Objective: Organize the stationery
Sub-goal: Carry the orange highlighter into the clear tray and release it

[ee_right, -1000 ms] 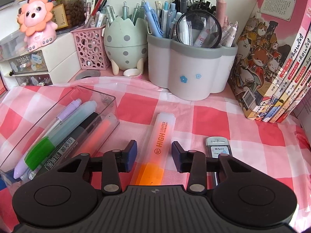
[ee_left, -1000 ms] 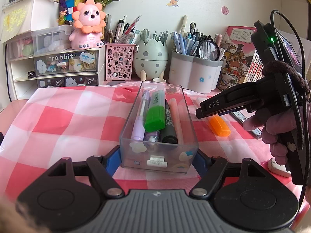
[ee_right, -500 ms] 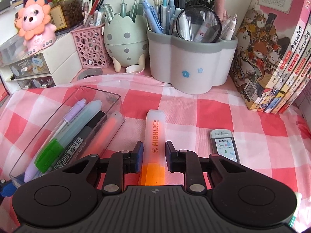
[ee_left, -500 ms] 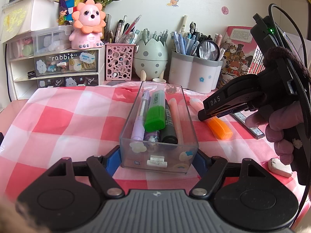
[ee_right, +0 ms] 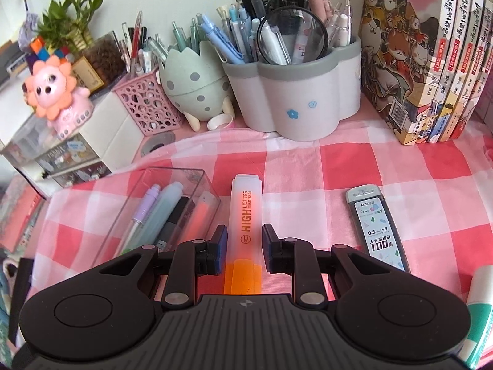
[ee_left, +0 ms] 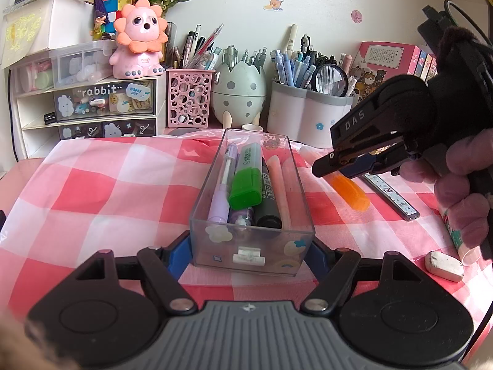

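From the left wrist cam, our left gripper (ee_left: pixel 251 248) has its jaws pinching the near end of the clear tray (ee_left: pixel 253 240), which sits on the checkered cloth (ee_left: pixel 101 191) with pens inside. To the right of the tray, our right gripper (ee_left: pixel 334 169) is clamped on the orange highlighter (ee_left: pixel 351 191).

Right wrist cam: the pads press both sides of the highlighter (ee_right: pixel 246 215), just right of the tray (ee_right: pixel 172 172). A lead refill box (ee_right: pixel 377 228) lies further right of it.
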The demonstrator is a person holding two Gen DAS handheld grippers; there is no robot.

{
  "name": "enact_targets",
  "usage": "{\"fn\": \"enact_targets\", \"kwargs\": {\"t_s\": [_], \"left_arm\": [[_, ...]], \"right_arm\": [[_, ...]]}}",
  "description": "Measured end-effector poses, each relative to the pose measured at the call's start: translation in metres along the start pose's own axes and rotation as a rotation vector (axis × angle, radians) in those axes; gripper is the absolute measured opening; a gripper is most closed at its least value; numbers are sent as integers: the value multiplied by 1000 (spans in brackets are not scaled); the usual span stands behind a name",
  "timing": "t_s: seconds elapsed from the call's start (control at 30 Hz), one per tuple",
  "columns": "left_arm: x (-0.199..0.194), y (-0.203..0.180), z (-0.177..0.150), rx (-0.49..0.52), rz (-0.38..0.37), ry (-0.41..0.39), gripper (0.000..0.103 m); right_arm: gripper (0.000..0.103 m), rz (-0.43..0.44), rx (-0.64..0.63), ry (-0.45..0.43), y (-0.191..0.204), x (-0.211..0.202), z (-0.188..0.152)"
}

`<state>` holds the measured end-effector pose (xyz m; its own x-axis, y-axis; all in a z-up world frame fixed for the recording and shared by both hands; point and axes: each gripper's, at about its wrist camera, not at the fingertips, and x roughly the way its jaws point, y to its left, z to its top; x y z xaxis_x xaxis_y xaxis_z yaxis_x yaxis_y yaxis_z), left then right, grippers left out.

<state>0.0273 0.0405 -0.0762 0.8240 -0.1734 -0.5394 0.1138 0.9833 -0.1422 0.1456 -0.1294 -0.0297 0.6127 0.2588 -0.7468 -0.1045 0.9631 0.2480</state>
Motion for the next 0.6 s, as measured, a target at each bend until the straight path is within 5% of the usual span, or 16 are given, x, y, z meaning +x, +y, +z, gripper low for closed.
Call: {"fn": "enact_targets", "kwargs": {"t_s": [0.6], "left_arm": [[0,0,0,0,0,0,49]], "right_arm": [[24,150,177,-11,14,-24,8]]}}
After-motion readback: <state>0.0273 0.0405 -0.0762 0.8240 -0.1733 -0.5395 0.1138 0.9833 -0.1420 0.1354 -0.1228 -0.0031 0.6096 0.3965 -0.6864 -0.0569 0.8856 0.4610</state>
